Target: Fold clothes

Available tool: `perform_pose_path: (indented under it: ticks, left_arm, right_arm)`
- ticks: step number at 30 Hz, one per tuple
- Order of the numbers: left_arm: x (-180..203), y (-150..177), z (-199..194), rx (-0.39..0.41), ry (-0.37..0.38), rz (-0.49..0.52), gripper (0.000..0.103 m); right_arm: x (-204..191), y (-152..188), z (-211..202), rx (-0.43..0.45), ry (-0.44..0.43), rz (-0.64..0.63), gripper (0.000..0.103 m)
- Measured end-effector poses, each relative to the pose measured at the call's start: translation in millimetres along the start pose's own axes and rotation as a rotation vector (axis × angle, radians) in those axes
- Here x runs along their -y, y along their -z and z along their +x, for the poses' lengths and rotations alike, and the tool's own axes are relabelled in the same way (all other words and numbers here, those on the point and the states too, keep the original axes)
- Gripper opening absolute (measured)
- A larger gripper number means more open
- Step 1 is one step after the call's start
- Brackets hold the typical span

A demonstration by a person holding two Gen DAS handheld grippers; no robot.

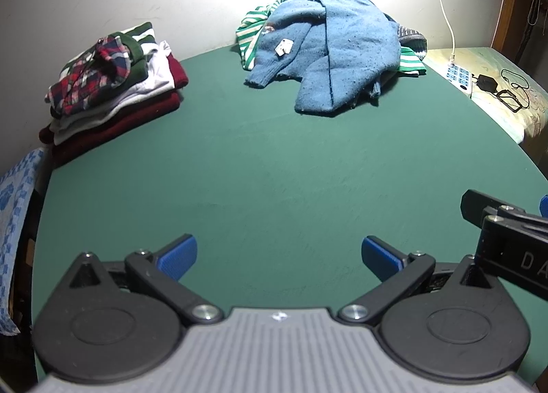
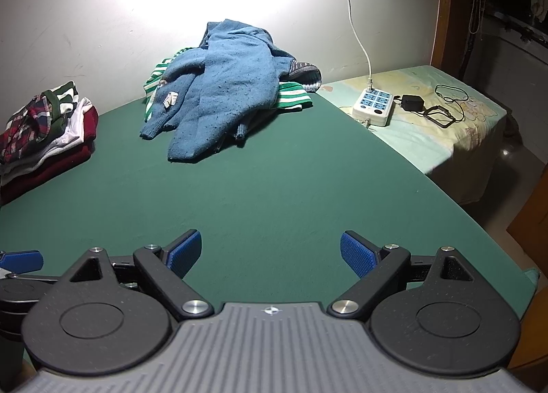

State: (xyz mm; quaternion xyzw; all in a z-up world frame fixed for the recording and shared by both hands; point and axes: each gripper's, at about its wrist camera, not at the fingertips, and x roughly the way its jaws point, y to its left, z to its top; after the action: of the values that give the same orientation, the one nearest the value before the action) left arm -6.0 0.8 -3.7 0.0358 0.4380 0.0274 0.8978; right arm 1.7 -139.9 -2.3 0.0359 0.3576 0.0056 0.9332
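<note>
You're idling both grippers, left gripper (image 1: 279, 256) and right gripper (image 2: 270, 252), jaws apart; folded stack of plaid, white and maroon clothes (image 1: 113, 88) done, crumpled blue knit sweater (image 1: 328, 50) pile waiting.

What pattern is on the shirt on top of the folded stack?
Red, navy and white plaid shirt, clearest in the left wrist view.

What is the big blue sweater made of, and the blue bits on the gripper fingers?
The blue sweater looks like thick knitted wool or a similar yarn: a fuzzy, matte surface with dark flecks and ribbed cuffs. The blue finger pads look like rubber or soft plastic, with a fine ridged texture, probably for grip.
</note>
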Motion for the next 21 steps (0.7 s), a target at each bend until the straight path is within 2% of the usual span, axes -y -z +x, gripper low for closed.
perform_pose_path:
  ticks: [21]
  left_arm:
    - [-4.3, -1.5, 12.1, -0.025, 0.005, -0.012, 0.102]
  right_arm:
    - [-3.8, 0.8, 9.7, -0.02, 0.01, -0.005, 0.091]
